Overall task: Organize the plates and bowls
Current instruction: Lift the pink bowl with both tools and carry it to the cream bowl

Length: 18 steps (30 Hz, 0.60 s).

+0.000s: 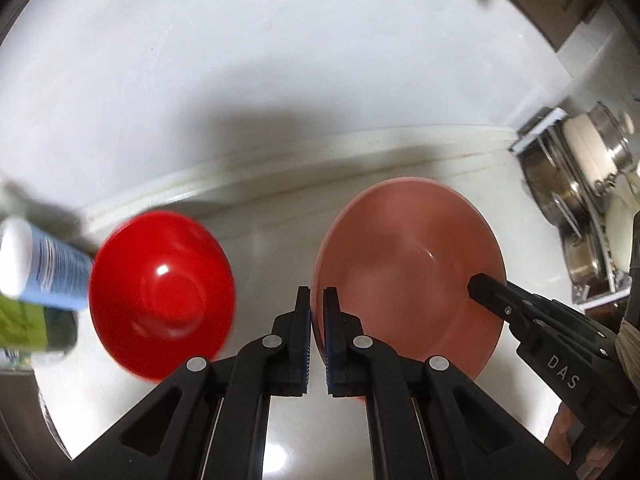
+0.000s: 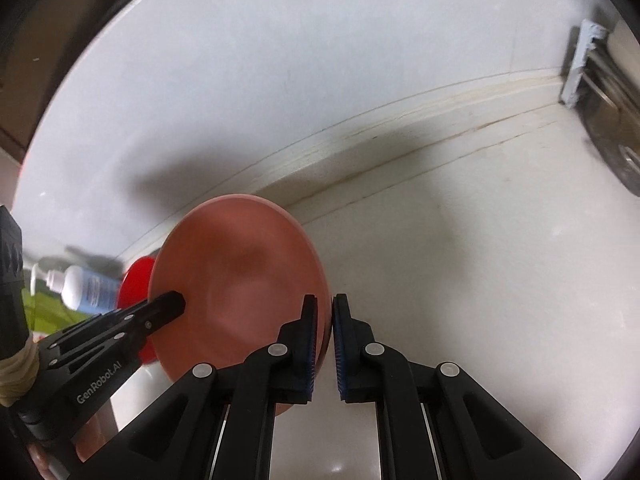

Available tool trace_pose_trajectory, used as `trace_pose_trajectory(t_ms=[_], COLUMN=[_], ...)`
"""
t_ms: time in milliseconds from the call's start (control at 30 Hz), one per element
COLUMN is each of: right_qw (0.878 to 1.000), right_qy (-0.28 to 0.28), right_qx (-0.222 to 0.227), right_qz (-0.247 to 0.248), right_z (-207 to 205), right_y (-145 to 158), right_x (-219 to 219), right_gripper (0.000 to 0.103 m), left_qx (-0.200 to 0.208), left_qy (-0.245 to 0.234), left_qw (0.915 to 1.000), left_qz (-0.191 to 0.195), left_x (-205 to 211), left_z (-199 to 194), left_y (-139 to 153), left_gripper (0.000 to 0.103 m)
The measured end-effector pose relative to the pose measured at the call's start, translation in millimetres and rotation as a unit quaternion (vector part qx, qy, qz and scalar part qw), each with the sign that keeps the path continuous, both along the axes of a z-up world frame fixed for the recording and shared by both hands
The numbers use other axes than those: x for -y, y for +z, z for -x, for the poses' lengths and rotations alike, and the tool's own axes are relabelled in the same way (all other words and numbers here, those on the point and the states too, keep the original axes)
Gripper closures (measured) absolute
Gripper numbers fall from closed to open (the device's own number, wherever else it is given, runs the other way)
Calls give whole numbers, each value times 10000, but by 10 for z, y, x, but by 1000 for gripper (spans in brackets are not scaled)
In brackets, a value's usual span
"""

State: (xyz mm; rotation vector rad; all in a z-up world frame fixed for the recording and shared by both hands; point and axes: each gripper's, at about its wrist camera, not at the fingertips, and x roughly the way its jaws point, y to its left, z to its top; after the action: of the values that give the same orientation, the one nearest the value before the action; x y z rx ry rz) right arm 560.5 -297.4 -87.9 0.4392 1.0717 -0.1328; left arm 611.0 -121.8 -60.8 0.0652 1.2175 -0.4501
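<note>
A pink plate is held by both grippers at opposite edges. In the left wrist view my left gripper is shut on the plate's left rim, and my right gripper comes in from the right with one finger lying over the plate. In the right wrist view my right gripper is shut on the right rim of the pink plate, and my left gripper clamps the far side. A glossy red bowl sits on the white counter to the left, partly hidden behind the plate in the right wrist view.
A blue bottle with a white cap lies at the far left beside a green pack. A rack with steel pots stands at the right. The white wall rises close behind the counter.
</note>
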Motion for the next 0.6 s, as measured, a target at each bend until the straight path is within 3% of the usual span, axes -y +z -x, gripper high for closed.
trace_pose_trajectory(t_ms=[600], right_qw=[9992], right_qy=[-256], right_qx=[288], right_qz=[105], right_z=[1204], right_y=[350], right_x=[130], right_gripper=[93], left_qx=[300], left_qy=[-448], left_qw=[9982], left_qz=[244], left_x=[22], left_z=[1217], left_y=[426], left_gripper=[95])
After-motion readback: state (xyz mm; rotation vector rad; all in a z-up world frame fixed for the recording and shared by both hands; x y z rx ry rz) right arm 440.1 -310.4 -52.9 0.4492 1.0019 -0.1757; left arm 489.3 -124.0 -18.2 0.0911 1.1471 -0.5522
